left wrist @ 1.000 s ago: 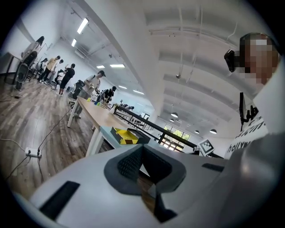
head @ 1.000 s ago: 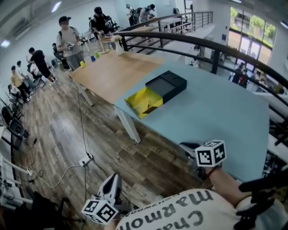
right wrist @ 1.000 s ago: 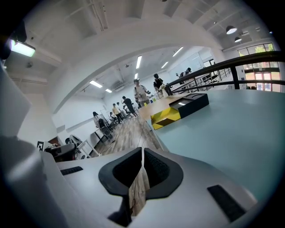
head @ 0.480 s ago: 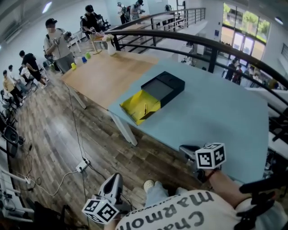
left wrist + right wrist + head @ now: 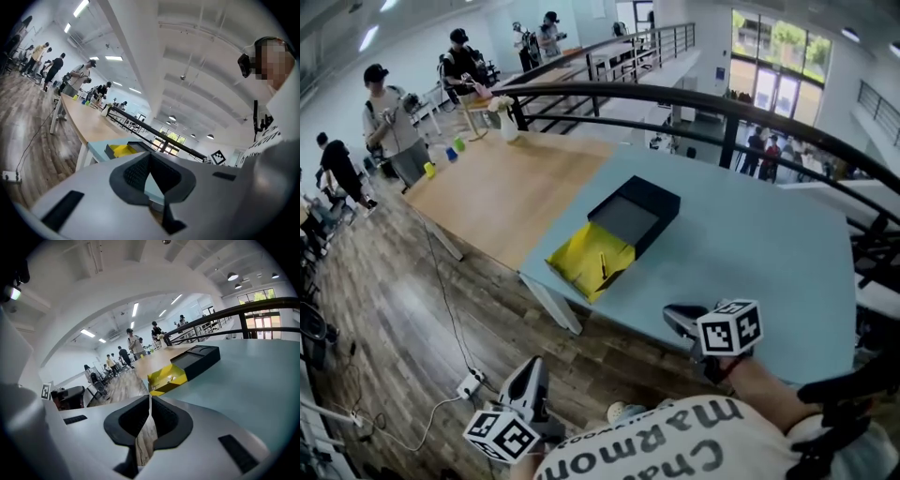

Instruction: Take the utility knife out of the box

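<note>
A black box lies open on the light-blue table, with a yellow tray spread out at its near end. A slim dark thing lies in the tray; it looks like the utility knife. My right gripper is shut and empty over the table's near edge, well short of the box. My left gripper is shut and empty, low over the floor, off the table. The right gripper view shows the gripper, the box and the tray ahead. From the left gripper the tray is far off.
A wooden table adjoins the blue one on the left. A dark curved railing runs behind both. Several people stand at the far left. A power strip and its cable lie on the wooden floor.
Both grippers have moved forward toward the blue table, and the box now sits nearer in the head view. Both grippers stay shut. The box and tray have not moved on the table.
</note>
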Demonstrator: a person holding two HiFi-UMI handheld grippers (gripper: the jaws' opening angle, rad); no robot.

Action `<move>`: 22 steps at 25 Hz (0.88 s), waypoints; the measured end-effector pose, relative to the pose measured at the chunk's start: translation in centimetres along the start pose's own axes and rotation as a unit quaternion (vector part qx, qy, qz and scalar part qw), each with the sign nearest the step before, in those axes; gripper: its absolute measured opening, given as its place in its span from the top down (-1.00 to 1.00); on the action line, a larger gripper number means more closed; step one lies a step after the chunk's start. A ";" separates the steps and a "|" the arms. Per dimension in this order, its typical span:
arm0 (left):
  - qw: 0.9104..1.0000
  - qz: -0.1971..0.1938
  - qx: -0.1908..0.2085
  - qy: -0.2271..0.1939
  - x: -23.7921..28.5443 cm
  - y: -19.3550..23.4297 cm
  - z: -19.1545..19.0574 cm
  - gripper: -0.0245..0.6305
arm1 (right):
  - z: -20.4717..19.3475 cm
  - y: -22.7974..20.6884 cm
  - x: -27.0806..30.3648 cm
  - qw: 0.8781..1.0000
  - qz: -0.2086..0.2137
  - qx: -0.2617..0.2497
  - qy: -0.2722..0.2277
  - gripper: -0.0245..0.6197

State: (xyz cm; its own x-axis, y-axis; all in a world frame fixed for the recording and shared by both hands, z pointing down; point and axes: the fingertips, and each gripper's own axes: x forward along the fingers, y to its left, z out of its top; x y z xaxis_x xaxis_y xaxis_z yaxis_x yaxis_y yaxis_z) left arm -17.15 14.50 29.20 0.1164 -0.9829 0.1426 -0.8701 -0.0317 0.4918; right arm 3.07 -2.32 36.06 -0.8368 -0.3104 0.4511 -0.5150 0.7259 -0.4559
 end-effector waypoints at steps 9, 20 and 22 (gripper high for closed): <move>0.999 -0.033 0.012 0.006 3.9 3.6 4.4 0.92 | 4.2 -0.2 3.2 0.999 -0.031 0.008 -0.027 0.80; 0.998 -0.055 0.029 0.028 6.8 8.0 6.4 0.92 | 4.3 -0.1 7.6 0.998 -0.048 0.035 -0.037 0.80; 0.997 -0.062 0.029 0.036 7.3 8.0 6.2 0.92 | 3.8 -0.3 7.6 0.997 -0.057 0.036 -0.032 0.80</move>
State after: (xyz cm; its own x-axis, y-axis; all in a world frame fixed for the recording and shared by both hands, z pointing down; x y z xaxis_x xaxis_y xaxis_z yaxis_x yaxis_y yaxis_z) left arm -26.26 5.97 28.87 0.2571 -0.9554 0.1451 -0.8727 -0.1651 0.4594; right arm -3.79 -7.24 36.71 -0.7808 -0.4290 0.4542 -0.6178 0.6385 -0.4591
